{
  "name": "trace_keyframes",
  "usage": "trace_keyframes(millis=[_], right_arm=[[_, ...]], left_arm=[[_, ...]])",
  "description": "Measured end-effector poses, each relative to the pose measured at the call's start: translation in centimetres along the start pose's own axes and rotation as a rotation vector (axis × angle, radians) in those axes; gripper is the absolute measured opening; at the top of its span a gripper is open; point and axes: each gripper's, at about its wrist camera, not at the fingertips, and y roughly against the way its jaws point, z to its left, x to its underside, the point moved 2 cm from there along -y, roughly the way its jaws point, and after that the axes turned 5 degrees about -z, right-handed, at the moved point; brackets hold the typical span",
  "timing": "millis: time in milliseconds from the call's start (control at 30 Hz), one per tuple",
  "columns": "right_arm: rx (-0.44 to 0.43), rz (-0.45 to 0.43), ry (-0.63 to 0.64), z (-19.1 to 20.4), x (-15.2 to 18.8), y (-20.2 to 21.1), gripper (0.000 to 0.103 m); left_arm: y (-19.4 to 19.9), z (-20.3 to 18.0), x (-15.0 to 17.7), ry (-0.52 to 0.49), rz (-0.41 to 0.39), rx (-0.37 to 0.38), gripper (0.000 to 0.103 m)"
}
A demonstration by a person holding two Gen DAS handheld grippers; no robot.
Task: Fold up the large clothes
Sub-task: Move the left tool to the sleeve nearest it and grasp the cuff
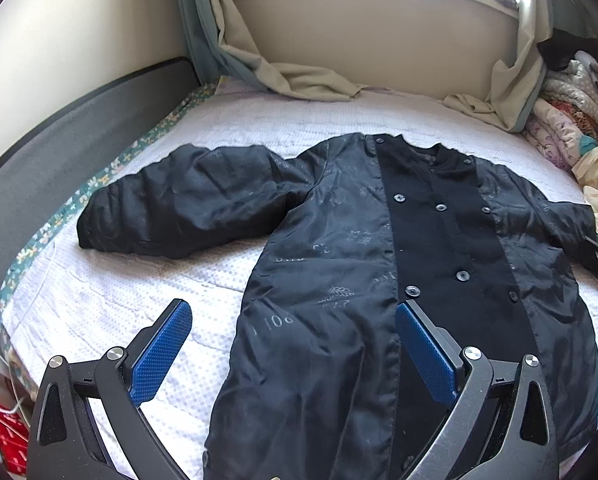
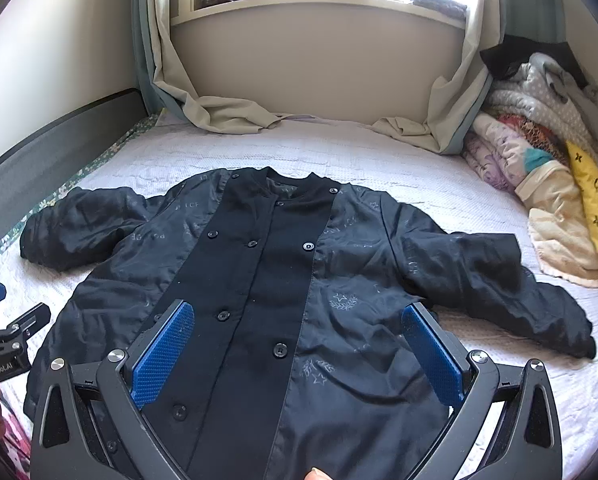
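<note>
A large black coat [image 1: 339, 248] [image 2: 283, 280] lies flat and face up on the white bedspread [image 1: 99, 304] [image 2: 439, 176], buttoned down its matte centre panel, collar toward the window. Its left sleeve [image 1: 179, 204] [image 2: 79, 224] and right sleeve [image 2: 491, 280] spread out to the sides. My left gripper [image 1: 293, 354] hovers open above the coat's lower left part, nothing between its blue pads. Over the lower middle of the coat my right gripper [image 2: 299, 356] is open and holds nothing. The left gripper [image 2: 3, 320] also shows at the left edge of the right wrist view.
Beige curtains [image 1: 299, 76] [image 2: 227, 116] drape onto the far side of the bed under a window sill. A pile of folded blankets and clothes [image 1: 579, 128] [image 2: 547, 168] sits at the right. A dark grey headboard [image 1: 59, 152] bounds the left edge.
</note>
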Motion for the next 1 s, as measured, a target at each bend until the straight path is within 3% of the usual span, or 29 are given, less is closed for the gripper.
trace_keyframes(millis=[133, 433, 533, 633, 833, 900, 1000], right_arm=[[-0.006, 0.052, -0.008, -0.7, 0.7, -2.0, 0.103], [-0.022, 0.096, -0.028, -1.3, 0.8, -3.8, 0.103], [-0.026, 0.104, -0.026, -1.1, 0.8, -4.2, 0.103], [-0.026, 0.119, -0.022, -1.0, 0.9, -4.8, 0.103], [-0.021, 0.15, -0.026, -0.9, 1.4, -5.8, 0.103], [-0.024, 0.16, -0.038, -1.1, 1.5, -6.0, 0.103], [-0.031, 0.17, -0.052, -1.1, 1.7, -6.2, 0.103]], left_arm=[[-2.4, 1.6, -1.4, 0.059, 0.06, 0.026, 0.103], [-10.0, 10.4, -5.6, 0.261, 0.193, 0.053, 0.103], [-11.8, 12.6, -6.8, 0.298, 0.212, 0.047, 0.103], [-13.5, 15.9, -7.5, 0.418, 0.217, 0.066, 0.103], [-16.6, 20.9, -4.7, 0.684, 0.273, 0.11, 0.099], [-17.9, 21.9, -3.7, 0.76, 0.303, 0.143, 0.093], [-19.1, 22.6, -3.0, 0.818, 0.321, 0.158, 0.091]])
